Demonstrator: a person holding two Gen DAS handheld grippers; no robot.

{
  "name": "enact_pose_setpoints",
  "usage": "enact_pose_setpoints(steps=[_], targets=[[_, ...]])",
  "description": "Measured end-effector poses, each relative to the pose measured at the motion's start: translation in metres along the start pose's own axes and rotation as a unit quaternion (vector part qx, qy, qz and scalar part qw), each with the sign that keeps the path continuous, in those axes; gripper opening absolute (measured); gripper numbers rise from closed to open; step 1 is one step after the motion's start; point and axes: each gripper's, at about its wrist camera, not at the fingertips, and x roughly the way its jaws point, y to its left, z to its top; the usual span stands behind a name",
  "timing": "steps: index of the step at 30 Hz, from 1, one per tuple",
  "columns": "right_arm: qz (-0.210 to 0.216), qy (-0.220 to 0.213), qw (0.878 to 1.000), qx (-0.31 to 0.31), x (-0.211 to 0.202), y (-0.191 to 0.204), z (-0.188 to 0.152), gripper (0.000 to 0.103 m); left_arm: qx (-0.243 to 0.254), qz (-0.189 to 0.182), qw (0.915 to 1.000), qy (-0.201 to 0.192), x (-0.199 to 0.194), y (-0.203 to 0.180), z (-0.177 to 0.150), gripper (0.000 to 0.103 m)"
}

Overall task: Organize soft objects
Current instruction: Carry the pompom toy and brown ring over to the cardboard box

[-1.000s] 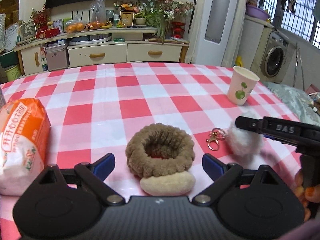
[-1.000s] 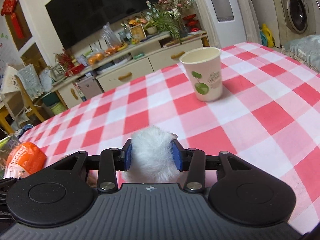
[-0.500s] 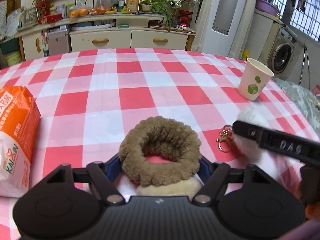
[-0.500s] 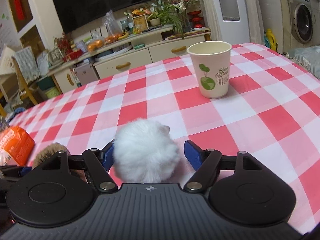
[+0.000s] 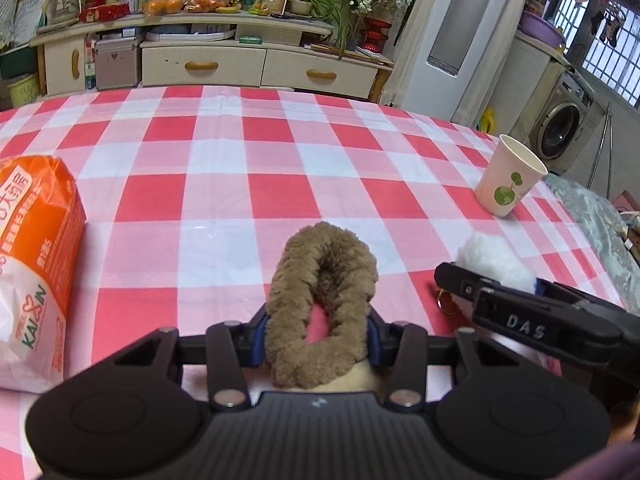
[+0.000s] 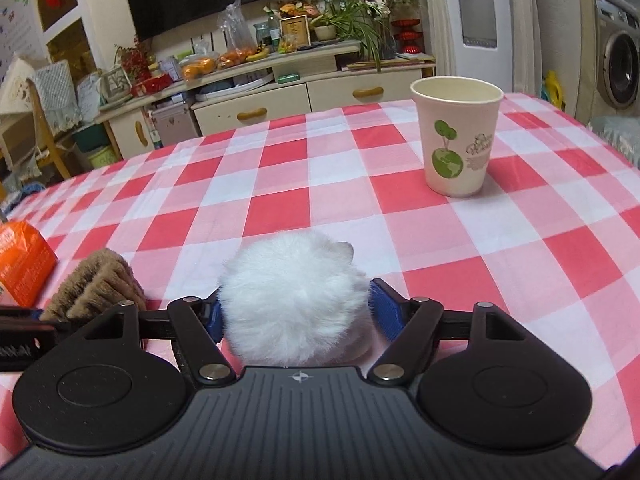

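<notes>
Brown fuzzy ring (image 5: pixel 320 304) sits low in the left view's centre, squeezed into a narrow oval by the left hand-held gripper (image 5: pixel 316 336) clamped on it. White pompom (image 6: pixel 294 300) fills the right hand-held gripper (image 6: pixel 296 312), whose blue pads (image 6: pixel 382 314) touch its sides. Paper cup (image 6: pixel 456 136) stands upright on the checked desk (image 6: pixel 280 184), upper right.

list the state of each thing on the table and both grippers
left gripper: shut on the brown furry ring
brown furry ring: squeezed into a narrow oval
right gripper: fingers at both sides of the white pompom, grip unclear
white pompom: round, fluffy, on the tablecloth
paper cup: upright, looks empty
orange packet: lying on the tablecloth, untouched
</notes>
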Motion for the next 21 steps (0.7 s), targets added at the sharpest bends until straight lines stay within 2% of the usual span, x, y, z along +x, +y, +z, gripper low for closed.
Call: enact_pose_setpoints(steps=[3, 8, 16, 21], targets=[[-0.012, -0.005, 1.000, -0.023, 0.002, 0.006, -0.002, 0.067, -0.013, -0.008, 0.9999, 0.003, -0.002, 0.007, 0.000, 0.043], [-0.013, -0.008, 1.000, -0.024, 0.007, 0.008, 0.001, 0.060, -0.039, -0.014, 0.9991, 0.004, -0.005, 0.017, 0.002, 0.042], [0.009, -0.012, 1.000, 0.006, 0.011, 0.010, 0.006, 0.058, -0.049, -0.030, 0.9983, -0.012, -0.022, 0.018, 0.000, 0.042], [0.019, -0.022, 0.999, 0.013, 0.007, 0.012, 0.006, 0.057, -0.045, -0.032, 0.9978, -0.037, -0.038, 0.019, -0.002, 0.042]])
